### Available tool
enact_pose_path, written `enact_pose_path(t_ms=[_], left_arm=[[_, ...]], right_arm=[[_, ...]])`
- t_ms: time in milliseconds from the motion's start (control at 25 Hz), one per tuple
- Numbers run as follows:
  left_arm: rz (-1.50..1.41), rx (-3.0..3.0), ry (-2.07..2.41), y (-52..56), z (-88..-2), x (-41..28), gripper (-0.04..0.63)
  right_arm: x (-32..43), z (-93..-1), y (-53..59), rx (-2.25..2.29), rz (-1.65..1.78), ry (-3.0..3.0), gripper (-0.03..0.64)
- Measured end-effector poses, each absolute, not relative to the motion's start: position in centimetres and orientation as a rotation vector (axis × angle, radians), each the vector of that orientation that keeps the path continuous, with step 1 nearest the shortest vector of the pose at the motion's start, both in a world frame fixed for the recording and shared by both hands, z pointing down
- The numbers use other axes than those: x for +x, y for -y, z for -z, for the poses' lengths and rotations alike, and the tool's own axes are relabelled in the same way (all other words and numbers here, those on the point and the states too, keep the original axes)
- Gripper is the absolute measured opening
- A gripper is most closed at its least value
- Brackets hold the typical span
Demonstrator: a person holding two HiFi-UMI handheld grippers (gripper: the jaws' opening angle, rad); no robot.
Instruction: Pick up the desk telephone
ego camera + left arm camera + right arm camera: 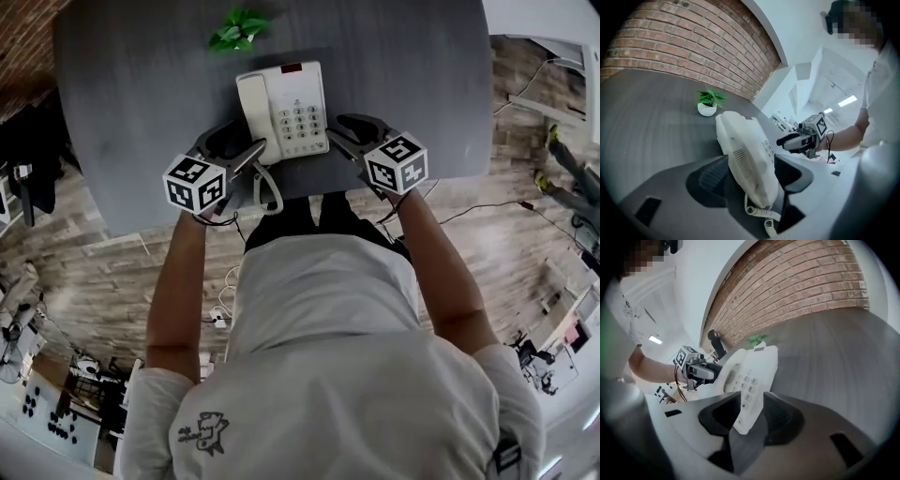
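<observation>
A white desk telephone (291, 112) with its handset on the left and a keypad on the right lies flat on the dark grey desk (131, 84), near the front edge. My left gripper (246, 150) is at its near left corner, and in the left gripper view (752, 176) the handset side (745, 159) stands between open jaws. My right gripper (347, 131) is at the near right corner. In the right gripper view (752, 416) the keypad edge (752, 380) sits between the jaws with gaps on both sides. The coiled cord (267, 187) hangs over the desk edge.
A small green plant in a white pot (237, 30) stands on the desk just behind the phone. The desk's front edge runs right under both grippers, against the person's body. A brick wall (693, 42) lies beyond the desk. Cables trail on the wooden floor (487, 206).
</observation>
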State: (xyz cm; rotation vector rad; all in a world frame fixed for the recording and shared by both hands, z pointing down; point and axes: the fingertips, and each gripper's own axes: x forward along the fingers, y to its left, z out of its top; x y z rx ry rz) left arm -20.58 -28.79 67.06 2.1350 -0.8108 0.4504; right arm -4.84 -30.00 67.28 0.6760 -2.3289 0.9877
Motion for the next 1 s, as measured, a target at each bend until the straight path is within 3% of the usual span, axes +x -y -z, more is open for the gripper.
enact_pose_path(t_ms=[1000], left_arm=[[-0.152, 2.051, 0.578, 30.3, -68.5, -19.4, 0.339]], right_arm=[[-6.7, -70.3, 31.1, 0.373, -1.236, 2.310, 0.097]])
